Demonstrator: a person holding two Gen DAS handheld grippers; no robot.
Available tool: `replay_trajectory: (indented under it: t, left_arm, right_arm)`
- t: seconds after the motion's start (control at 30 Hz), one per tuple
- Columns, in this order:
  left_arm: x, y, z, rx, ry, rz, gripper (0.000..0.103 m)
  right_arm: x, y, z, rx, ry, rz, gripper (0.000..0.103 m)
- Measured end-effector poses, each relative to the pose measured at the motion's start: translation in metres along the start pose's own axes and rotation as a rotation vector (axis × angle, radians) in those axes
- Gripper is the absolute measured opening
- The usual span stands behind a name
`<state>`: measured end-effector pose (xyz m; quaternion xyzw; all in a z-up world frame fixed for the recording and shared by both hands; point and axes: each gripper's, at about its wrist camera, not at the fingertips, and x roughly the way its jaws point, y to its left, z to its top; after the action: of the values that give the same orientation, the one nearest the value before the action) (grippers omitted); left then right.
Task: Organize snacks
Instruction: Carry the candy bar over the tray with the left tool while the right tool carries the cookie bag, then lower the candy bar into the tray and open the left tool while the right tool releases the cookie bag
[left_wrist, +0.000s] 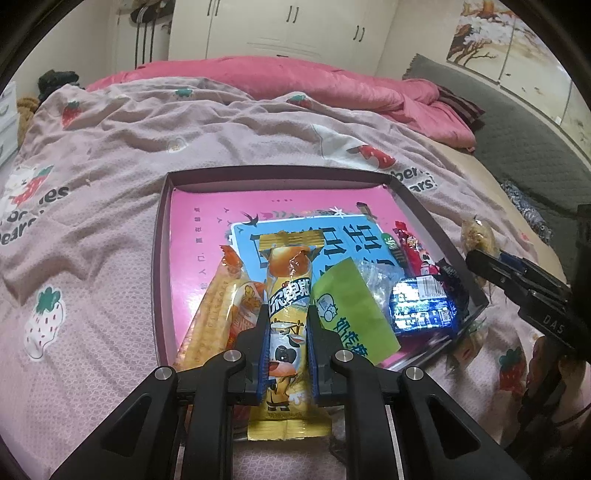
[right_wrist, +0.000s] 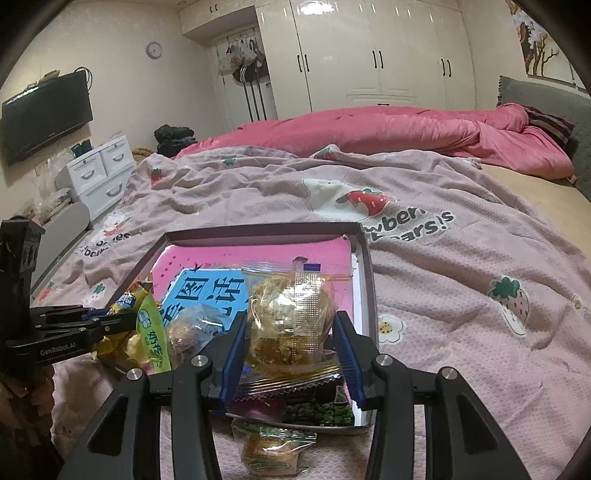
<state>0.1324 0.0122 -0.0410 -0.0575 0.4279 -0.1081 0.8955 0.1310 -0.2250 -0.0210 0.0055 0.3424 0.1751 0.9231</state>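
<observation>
two sets of tongs over a tray (left_wrist: 162, 258) on a bed: left tongs (left_wrist: 287, 314) pinching a yellow snack bar (left_wrist: 290, 295), right tongs (right_wrist: 291, 332) clamped on a clear bag of pastry (right_wrist: 291, 317).

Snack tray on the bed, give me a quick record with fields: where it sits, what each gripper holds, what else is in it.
surface: pink strawberry blanket
tray: shallow, dark rim, pink printed liner
left gripper: shut on yellow snack bar, over the tray's near edge
right gripper: shut on clear pastry bag, over the tray's near right corner
in tray: green packet, blue packet, red packet, orange wafer pack
outside tray: small wrapped pastry on blanket
</observation>
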Motion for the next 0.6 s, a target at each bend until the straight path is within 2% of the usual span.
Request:
replay_trajectory:
  t: [0.6]
  left_arm:
    - [0.002,0.003,-0.001,-0.011,0.011,0.007,0.017]
  right_arm:
    - [0.015,0.017,-0.011,-0.065,0.063,0.021,0.046]
